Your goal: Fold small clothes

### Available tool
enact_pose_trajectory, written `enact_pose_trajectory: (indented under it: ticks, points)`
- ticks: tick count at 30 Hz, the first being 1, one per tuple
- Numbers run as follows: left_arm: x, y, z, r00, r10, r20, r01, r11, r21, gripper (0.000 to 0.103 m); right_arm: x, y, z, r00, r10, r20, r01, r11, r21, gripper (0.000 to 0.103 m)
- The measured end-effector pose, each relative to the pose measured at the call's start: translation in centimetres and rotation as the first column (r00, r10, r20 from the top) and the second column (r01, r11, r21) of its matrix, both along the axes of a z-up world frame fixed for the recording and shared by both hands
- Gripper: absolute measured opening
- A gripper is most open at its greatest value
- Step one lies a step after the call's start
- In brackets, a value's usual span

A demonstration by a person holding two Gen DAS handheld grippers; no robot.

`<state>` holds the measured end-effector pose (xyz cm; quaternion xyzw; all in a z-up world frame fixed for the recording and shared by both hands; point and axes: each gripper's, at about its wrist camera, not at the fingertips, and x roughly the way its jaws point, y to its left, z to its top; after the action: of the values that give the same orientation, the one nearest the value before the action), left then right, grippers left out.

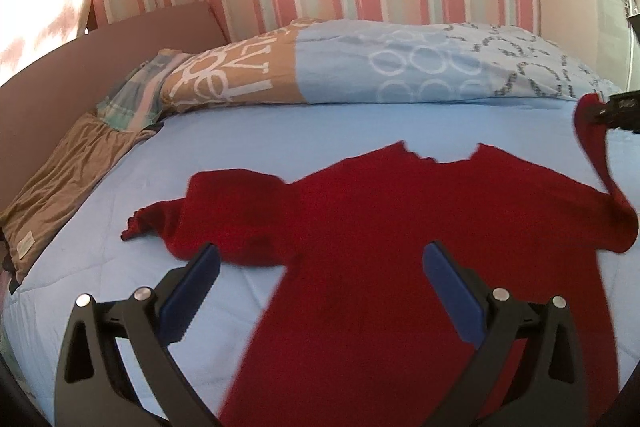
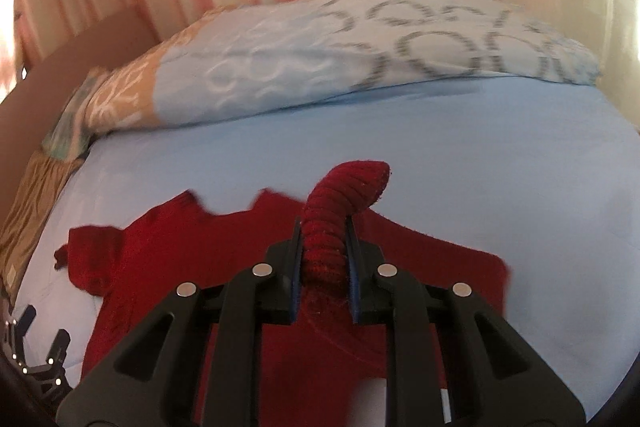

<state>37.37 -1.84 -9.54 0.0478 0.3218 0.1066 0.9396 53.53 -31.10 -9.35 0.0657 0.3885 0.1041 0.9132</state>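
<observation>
A dark red knitted sweater lies spread flat on the light blue bed sheet, neck toward the pillows. Its left sleeve is bunched up on the sheet. My left gripper hovers open over the sweater's body, with nothing between its blue pads. My right gripper is shut on the ribbed cuff of the right sleeve and holds it lifted above the sweater. In the left wrist view that raised sleeve hangs from the right gripper at the far right.
A duvet patterned in blue and tan lies piled across the head of the bed against a pink striped wall. A brown folded cloth lies along the left edge beside a brown side panel. Bare sheet stretches to the sweater's right.
</observation>
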Motion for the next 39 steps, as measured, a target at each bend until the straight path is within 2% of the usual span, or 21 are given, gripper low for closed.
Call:
enact_pose_trajectory:
  ticks: [3, 6, 11, 16, 23, 24, 25, 26, 27, 28, 32, 34, 35, 39]
  points:
    - [0.3, 2.0, -0.2, 1.000, 0.013, 0.005, -0.013, 1.000, 0.017, 0.102, 1.4, 5.3, -2.5, 0.999, 0.042, -0.024, -0.042, 0.999, -0.018, 0.018]
    - [0.7, 4.4, -0.5, 1.000, 0.032, 0.000, -0.032, 0.999, -0.007, 0.102, 2.4, 9.4, -4.9, 0.996, 0.074, -0.044, -0.076, 0.996, -0.042, 0.018]
    - [1.3, 6.5, -0.9, 0.999, 0.036, -0.013, -0.036, 0.999, -0.010, 0.102, 2.7, 14.1, -7.9, 0.993, 0.095, -0.073, -0.100, 0.992, -0.073, 0.018]
    - [1.8, 8.2, -1.4, 0.999, 0.045, -0.013, -0.045, 0.999, -0.004, 0.102, 2.4, 17.3, -8.7, 0.990, 0.132, -0.056, -0.138, 0.985, -0.105, 0.018]
    - [3.2, 9.6, -2.5, 0.996, 0.063, -0.056, -0.064, 0.998, -0.027, 0.102, 2.1, 21.9, -9.0, 0.974, 0.218, -0.061, -0.222, 0.972, -0.077, 0.020]
    - [3.7, 9.6, -2.6, 0.996, 0.064, -0.063, -0.066, 0.997, -0.034, 0.102, 1.9, 22.4, -9.2, 0.969, 0.238, -0.070, -0.242, 0.968, -0.059, 0.022]
    - [4.1, 9.4, -2.7, 0.996, 0.062, -0.065, -0.065, 0.997, -0.038, 0.102, 1.9, 22.5, -9.4, 0.964, 0.252, -0.084, -0.256, 0.966, -0.038, 0.032]
    - [4.8, 9.2, -2.8, 0.996, 0.061, -0.067, -0.064, 0.997, -0.042, 0.102, 1.9, 22.4, -9.5, 0.957, 0.268, -0.110, -0.271, 0.963, -0.005, 0.068]
    - [5.5, 8.9, -3.0, 0.996, 0.060, -0.069, -0.063, 0.997, -0.044, 0.102, 1.7, 22.1, -9.3, 0.958, 0.264, -0.110, -0.266, 0.964, -0.005, 0.083]
    - [6.6, 8.4, -3.1, 0.997, 0.049, -0.067, -0.052, 0.997, -0.050, 0.102, 0.9, 21.2, -8.4, 0.966, 0.251, -0.064, -0.253, 0.967, -0.017, 0.092]
    - [9.9, 6.3, -4.2, 0.997, 0.011, -0.076, -0.014, 0.999, -0.047, 0.102, -1.5, 16.9, -5.1, 0.978, 0.200, 0.049, -0.197, 0.978, -0.064, 0.092]
    - [11.6, 5.0, -5.0, 0.995, -0.008, -0.103, 0.004, 0.999, -0.036, 0.102, -2.6, 14.3, -4.0, 0.984, 0.150, 0.098, -0.138, 0.983, -0.121, 0.092]
    - [12.5, 4.5, -5.6, 0.992, -0.027, -0.124, 0.020, 0.998, -0.058, 0.102, -3.1, 12.8, -3.6, 0.984, 0.132, 0.118, -0.116, 0.984, -0.139, 0.092]
    - [15.2, 2.5, -7.5, 0.984, -0.077, -0.160, 0.060, 0.993, -0.104, 0.102, -4.3, 7.4, -3.5, 0.988, 0.077, 0.131, -0.058, 0.988, -0.145, 0.093]
